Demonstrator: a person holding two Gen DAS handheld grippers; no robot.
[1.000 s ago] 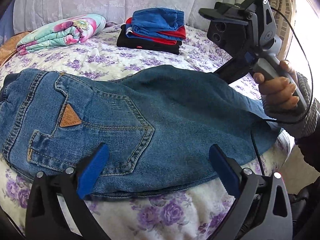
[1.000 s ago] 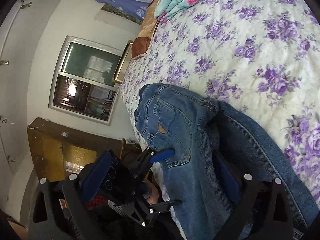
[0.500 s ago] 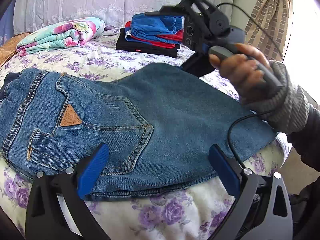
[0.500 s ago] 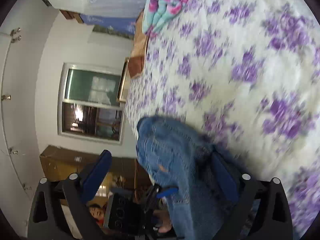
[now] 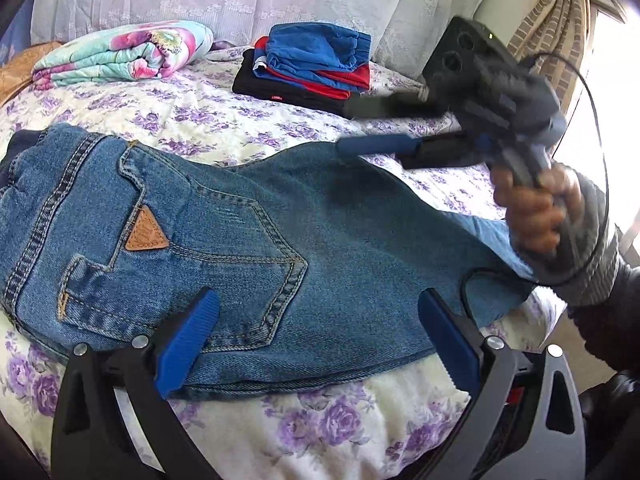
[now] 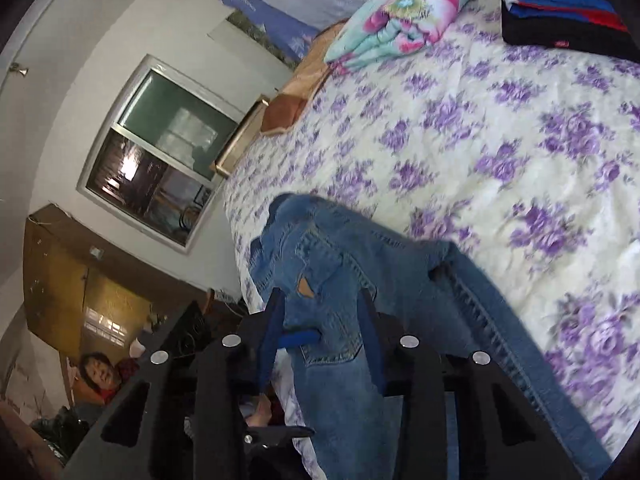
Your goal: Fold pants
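Note:
The blue jeans [image 5: 304, 232] lie flat on the flowered bedspread [image 5: 192, 116], back pocket and tan triangular patch [image 5: 146, 236] facing up. My left gripper [image 5: 318, 304] hovers open over their near edge, with only denim below the blue pads. A hand [image 5: 532, 216] holds my right gripper [image 5: 346, 127] above the jeans' far edge. Its jaws are closing, and only bedspread shows between them. In the right wrist view that gripper [image 6: 320, 300] frames the jeans [image 6: 340, 360] from the side, with its fingers narrowly apart.
A stack of folded blue, red and black clothes [image 5: 312, 68] and a rolled flowered blanket [image 5: 120, 56] sit at the back of the bed. The bed's edge runs along the near and right sides. A window [image 6: 160, 152] and another person [image 6: 100, 372] show beyond.
The right gripper swung from the jeans' right end up and over to their far edge, and its jaws narrowed. The left gripper and the jeans stayed put.

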